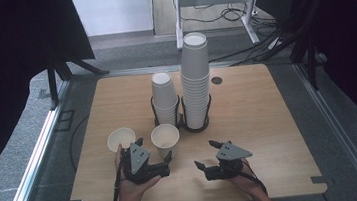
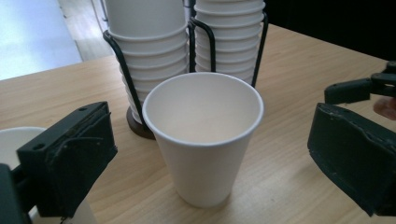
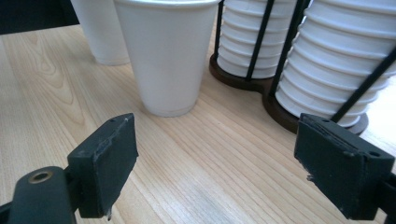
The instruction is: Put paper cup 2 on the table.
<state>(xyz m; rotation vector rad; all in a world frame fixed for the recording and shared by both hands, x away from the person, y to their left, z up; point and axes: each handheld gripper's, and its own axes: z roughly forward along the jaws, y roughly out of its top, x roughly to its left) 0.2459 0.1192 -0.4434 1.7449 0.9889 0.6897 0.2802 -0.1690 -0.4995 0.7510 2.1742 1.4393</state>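
Note:
Two loose white paper cups stand upright on the wooden table (image 1: 268,111): one at the front left (image 1: 121,138), one nearer the middle (image 1: 165,136). My left gripper (image 1: 154,150) is open just in front of the middle cup (image 2: 205,140), which stands ahead of the wide-apart jaws without touching them. The left cup's rim (image 2: 14,140) peeks out behind the left jaw. My right gripper (image 1: 205,153) is open to the right over bare wood, nothing between its jaws. In the right gripper view (image 3: 224,168) the middle cup (image 3: 166,56) stands ahead to the left.
A black wire holder on a dark base holds a short stack of cups (image 1: 164,97) and a tall stack (image 1: 196,78) behind the loose cups. A round grommet hole (image 1: 216,80) lies at the back. Desk legs and cables lie on the floor beyond the table.

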